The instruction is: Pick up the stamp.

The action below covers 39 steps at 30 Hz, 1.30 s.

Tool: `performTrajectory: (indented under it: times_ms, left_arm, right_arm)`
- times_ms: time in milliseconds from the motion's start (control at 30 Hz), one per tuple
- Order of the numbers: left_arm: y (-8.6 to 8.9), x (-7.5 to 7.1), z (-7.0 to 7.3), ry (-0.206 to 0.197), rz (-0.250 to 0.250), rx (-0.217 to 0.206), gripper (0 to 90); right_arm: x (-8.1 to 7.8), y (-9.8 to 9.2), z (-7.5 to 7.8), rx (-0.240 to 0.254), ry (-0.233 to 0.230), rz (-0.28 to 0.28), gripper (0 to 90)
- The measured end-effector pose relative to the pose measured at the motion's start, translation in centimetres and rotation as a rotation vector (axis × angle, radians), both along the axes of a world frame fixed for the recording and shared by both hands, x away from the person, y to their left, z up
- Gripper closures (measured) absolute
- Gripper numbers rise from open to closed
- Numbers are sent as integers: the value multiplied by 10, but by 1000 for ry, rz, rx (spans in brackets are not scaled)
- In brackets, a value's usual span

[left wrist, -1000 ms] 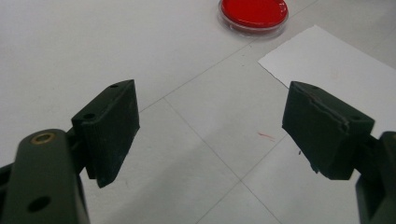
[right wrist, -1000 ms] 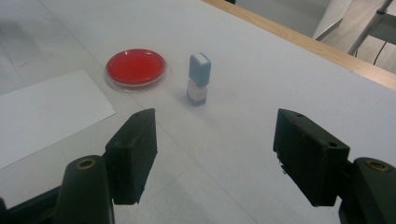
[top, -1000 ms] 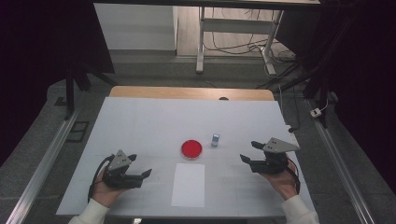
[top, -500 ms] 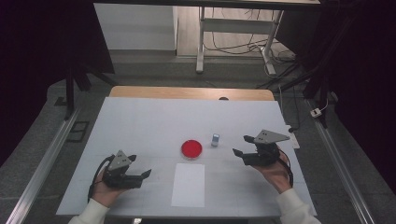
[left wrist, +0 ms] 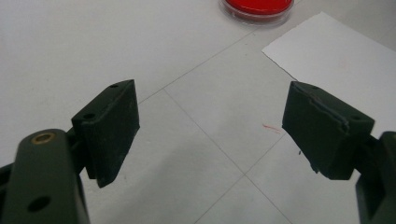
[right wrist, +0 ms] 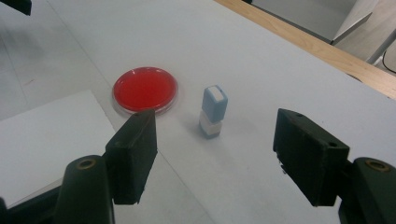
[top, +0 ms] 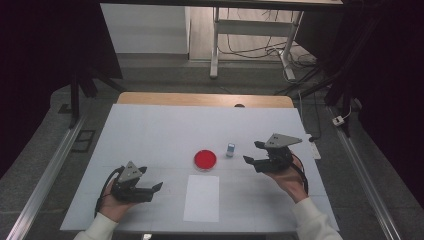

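High view: the right gripper (top: pixel 254 152) hangs above the white table (top: pixel 150 130) with its jaws spread wide and nothing between them, pointed at a small blue-and-white stamp (top: pixel 230 149) that stands upright just to the right of a red petri dish (top: pixel 205 159). The step in hand looks like the approach to that stamp, with the grasp itself not yet made. The left gripper (top: pixel 156 189) rests low near the table's front edge, well apart from the stamp, its jaws also parted and empty; a white paper sheet (top: pixel 201 198) lies between the two hands, just in front of the dish.

Right gripper view: the stamp (right wrist: pixel 213 111) sits ahead of the jaws and roughly centred in the gap between them, apart from both. It is a short block with a blue upper part, a white face on top and a paler base, casting a small shadow on the table. The petri dish (right wrist: pixel 145 88) lies just to its left, not touching it.

The next move probably calls for carrying the jaws forward and down until they flank the stamp's sides, then closing squarely; being narrow and upright, it could tip if one jaw reaches it first.
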<state>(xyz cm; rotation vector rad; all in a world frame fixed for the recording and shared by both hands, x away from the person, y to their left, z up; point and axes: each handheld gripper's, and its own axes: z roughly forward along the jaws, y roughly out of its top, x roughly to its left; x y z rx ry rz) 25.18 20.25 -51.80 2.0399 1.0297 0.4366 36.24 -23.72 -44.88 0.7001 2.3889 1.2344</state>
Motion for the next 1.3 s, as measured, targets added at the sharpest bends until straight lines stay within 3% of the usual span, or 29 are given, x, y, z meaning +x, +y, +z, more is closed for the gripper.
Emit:
performTrajectory:
  times_ms: [700, 933, 1300]
  left_arm:
    - [-2, 1, -3, 12, -5, 21, 190]
    - [-2, 1, -4, 15, -4, 25, 190]
    - [-2, 1, -5, 17, 0, 35, 190]
  right_arm:
    - [33, 30, -12, -50, 52, 25, 303]
    - [44, 40, -20, -59, 74, 32, 332]
    - [54, 51, -27, -70, 70, 50, 401]
